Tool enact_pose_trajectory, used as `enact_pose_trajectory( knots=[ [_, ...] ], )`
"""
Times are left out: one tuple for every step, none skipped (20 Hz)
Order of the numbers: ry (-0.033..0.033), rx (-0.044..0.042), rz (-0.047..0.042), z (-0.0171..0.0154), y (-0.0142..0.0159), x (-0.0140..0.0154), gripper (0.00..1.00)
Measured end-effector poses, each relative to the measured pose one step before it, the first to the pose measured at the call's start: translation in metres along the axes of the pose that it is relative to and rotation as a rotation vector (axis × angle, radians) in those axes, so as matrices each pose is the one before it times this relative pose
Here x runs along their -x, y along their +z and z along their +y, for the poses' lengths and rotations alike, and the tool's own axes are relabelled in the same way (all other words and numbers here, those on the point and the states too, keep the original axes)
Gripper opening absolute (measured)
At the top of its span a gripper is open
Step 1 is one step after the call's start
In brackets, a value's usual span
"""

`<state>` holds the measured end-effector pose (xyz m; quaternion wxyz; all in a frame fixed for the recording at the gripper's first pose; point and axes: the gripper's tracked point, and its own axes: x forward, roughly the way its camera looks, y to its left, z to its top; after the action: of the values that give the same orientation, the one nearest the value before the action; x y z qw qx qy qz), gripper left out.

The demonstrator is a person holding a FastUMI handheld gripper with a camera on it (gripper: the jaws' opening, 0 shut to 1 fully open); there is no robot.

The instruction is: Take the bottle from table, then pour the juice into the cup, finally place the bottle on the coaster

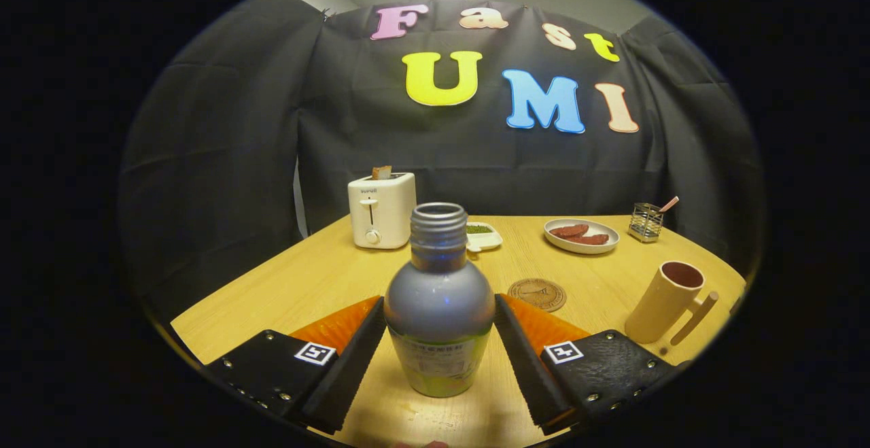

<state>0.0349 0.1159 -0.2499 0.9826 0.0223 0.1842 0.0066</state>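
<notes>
The bottle [439,305] stands upright on the wooden table [319,278] with its cap off, right between the two fingers of the gripper [439,312]. The black ribbed pads [363,339] sit close along both sides of its round body, and the tips look as though they touch it at its widest part, but I cannot tell whether they are truly pressing on it or just resting beside it. Beyond the fingers and a little to the right lies a round brown coaster [537,294], flat on the table and apart from the bottle. Further right, near the table's edge, is a cream cup [669,302] with a handle, leaning in this curved view, its mouth open upward. At the back of the table stands a white toaster [380,210] with a slice of bread sticking out, a small white dish [484,236] of something green beside it, an oval plate [582,235] with reddish pieces, and a small wire holder [646,221].
</notes>
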Motion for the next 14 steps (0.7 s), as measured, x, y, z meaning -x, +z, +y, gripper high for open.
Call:
enact_pose_trajectory(
  knots=[
    [0.00178,-0.00654,0.00921,0.00032,-0.00507,-0.00056,0.96],
    [0.00065,-0.00659,0.01024,0.0002,-0.00464,-0.00054,0.96],
    [-0.00002,-0.00477,0.00969,-0.0002,-0.00343,0.00017,0.96],
    [0.00088,-0.00392,0.00801,0.0003,-0.0031,0.0,0.96],
    [0.0019,-0.00196,0.00746,0.00065,-0.00269,0.00018,0.96],
    [-0.00163,0.00244,0.00902,-0.00038,-0.00425,0.00032,0.96],
    [-0.00083,0.00374,0.00903,-0.00035,-0.00315,0.00066,0.96],
    [-0.00069,0.0027,0.00924,0.00021,-0.00402,-0.00025,0.96],
    [0.00086,0.00252,0.00724,-0.00026,-0.00242,-0.00043,0.96],
    [0.00162,0.00122,0.00884,0.00105,-0.00331,0.00004,0.96],
    [0.00212,0.00174,0.00793,0.00037,-0.00216,0.00009,0.96],
    [0.00147,0.00479,0.00358,0.0008,-0.00044,-0.00044,0.96],
    [0.00088,0.00466,0.00277,0.00039,0.00105,-0.00076,0.94],
    [0.00033,0.00208,0.00145,0.0003,-0.0015,-0.00091,0.94]
  ],
)
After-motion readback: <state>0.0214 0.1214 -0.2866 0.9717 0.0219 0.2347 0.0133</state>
